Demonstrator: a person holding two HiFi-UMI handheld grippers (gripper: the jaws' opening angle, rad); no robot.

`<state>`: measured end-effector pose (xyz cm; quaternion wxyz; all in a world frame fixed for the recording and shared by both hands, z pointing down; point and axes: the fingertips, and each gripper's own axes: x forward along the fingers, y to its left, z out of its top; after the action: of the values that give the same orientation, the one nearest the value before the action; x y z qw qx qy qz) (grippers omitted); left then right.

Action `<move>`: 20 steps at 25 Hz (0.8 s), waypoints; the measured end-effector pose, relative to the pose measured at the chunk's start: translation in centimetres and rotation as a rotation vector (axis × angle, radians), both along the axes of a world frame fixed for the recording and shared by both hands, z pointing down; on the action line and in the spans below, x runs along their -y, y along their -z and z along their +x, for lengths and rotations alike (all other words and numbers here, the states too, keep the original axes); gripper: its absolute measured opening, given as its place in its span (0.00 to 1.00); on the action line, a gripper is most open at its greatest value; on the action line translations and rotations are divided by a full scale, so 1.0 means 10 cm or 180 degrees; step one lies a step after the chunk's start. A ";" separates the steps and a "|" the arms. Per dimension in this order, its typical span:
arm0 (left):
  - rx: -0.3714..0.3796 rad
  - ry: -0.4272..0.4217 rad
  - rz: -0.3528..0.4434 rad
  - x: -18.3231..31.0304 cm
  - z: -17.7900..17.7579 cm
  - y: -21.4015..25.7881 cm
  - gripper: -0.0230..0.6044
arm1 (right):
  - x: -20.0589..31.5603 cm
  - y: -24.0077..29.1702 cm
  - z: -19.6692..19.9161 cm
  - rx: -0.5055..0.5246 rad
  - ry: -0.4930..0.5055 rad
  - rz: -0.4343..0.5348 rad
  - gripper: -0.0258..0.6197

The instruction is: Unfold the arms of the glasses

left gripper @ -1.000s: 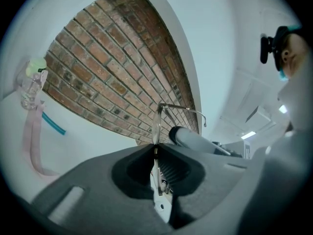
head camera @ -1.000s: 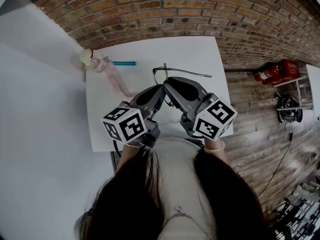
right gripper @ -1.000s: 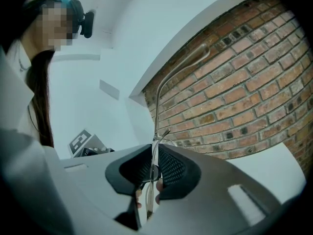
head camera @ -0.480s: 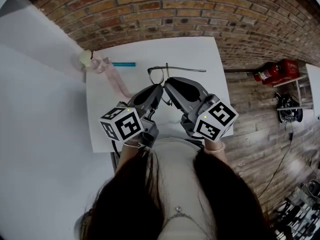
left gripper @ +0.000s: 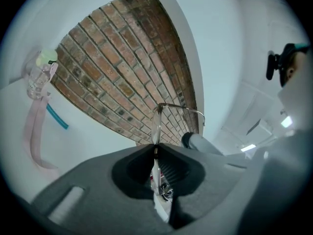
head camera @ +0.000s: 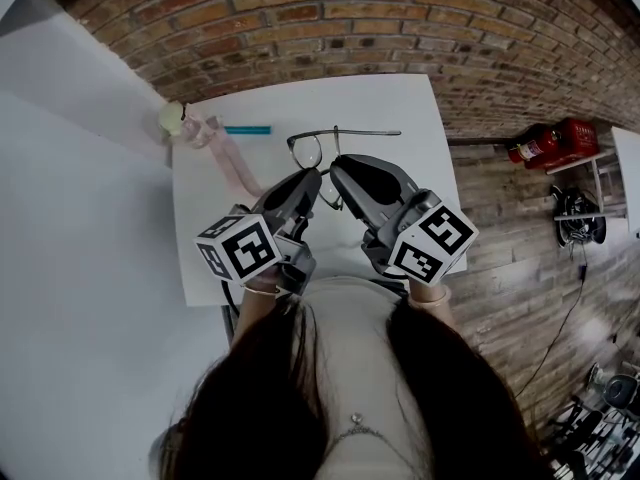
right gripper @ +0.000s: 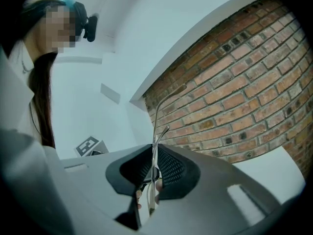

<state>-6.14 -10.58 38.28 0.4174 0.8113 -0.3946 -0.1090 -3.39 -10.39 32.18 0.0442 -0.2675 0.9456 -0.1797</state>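
Observation:
A thin metal-framed pair of glasses (head camera: 308, 151) is held above the white table (head camera: 400, 103), one arm (head camera: 370, 133) stretched out to the right. My left gripper (head camera: 311, 176) is shut on the frame by the lens, which shows edge-on in the left gripper view as the glasses (left gripper: 156, 124) rise from the left gripper (left gripper: 155, 150). My right gripper (head camera: 336, 166) sits close beside it. In the right gripper view the right gripper (right gripper: 154, 152) is shut on a slim metal part of the glasses (right gripper: 157, 116) that stands up between its pads.
At the table's far left lie a pale pink strap (head camera: 232, 158) with a small yellow-green-capped object (head camera: 172, 116) and a teal pen (head camera: 247, 127). A brick wall (head camera: 300, 28) runs behind. A red fire extinguisher (head camera: 548, 143) lies on the floor to the right.
The glasses have turned and shifted left: the lens now faces up more and the long arm lies straighter along the right. Both grippers stay shut and close together.

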 end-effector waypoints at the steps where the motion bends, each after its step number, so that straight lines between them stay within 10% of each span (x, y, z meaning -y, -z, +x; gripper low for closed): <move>1: -0.0015 0.0008 -0.0007 0.00 0.00 0.00 0.07 | 0.00 0.00 0.00 0.0004 -0.0002 0.0003 0.10; 20: -0.0257 0.0226 -0.0077 0.05 -0.20 0.00 0.07 | -0.01 0.07 0.05 0.0071 -0.0048 0.0043 0.09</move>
<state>-8.12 -11.10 38.33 0.4387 0.7865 -0.4074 -0.1515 -2.84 -10.25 31.50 0.0580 -0.2722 0.9442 -0.1759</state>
